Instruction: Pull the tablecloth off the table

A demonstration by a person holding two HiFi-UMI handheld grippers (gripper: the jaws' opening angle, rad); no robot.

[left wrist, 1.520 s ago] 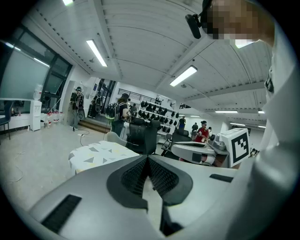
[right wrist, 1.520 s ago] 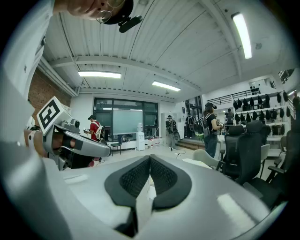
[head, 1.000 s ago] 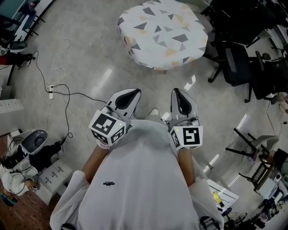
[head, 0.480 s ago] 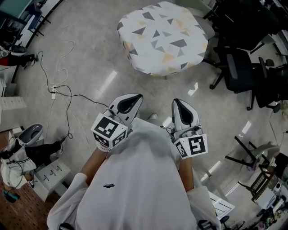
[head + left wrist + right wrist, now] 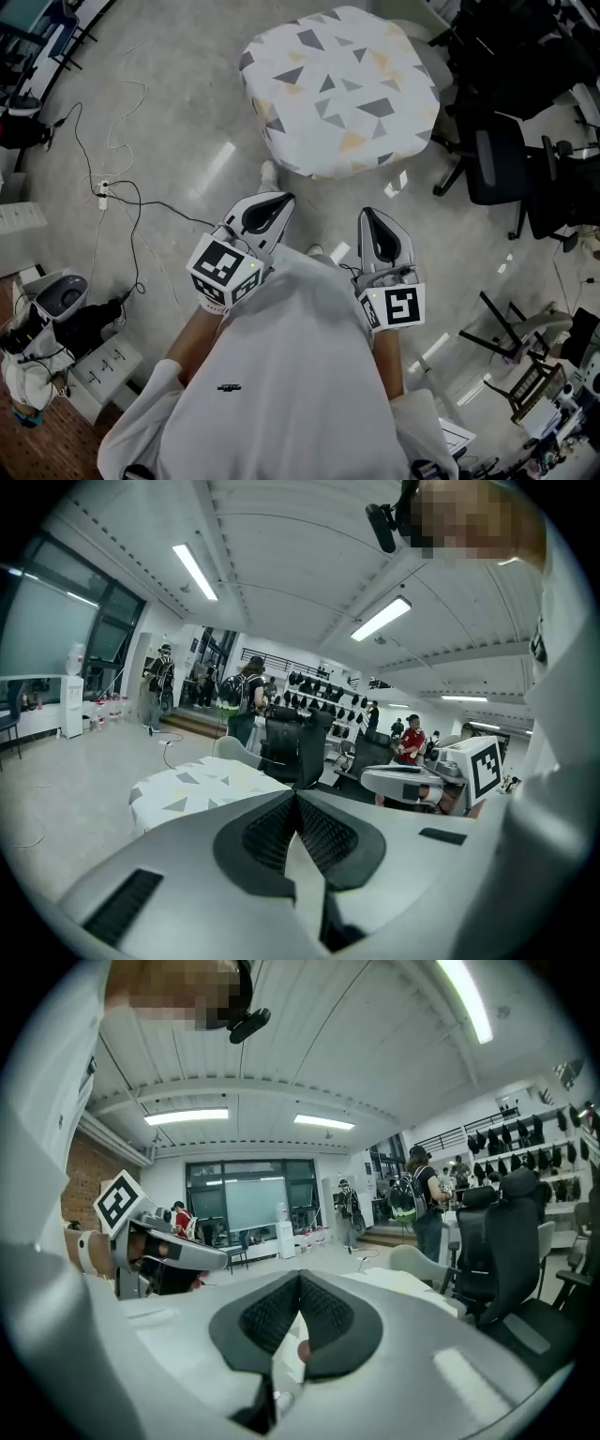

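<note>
A small round table is draped in a white tablecloth (image 5: pixel 342 89) printed with grey and yellow triangles; it stands on the floor a little ahead of me in the head view. The same tablecloth (image 5: pixel 192 787) shows low at the left of the left gripper view. My left gripper (image 5: pixel 279 198) is held in front of my chest, shut and empty, short of the table's near edge. My right gripper (image 5: pixel 367 213) is beside it, also shut with nothing between its pads. In each gripper view the black pads meet in a tight line.
Black office chairs (image 5: pixel 506 141) crowd the right of the table. Cables (image 5: pixel 122 192) trail over the floor at left, near a robot base (image 5: pixel 56 305). People (image 5: pixel 248 700) stand among chairs in the background of the gripper views.
The table has come nearer to me and lower in the head view as I stepped forward. Both grippers have stayed shut, carried forward side by side.
</note>
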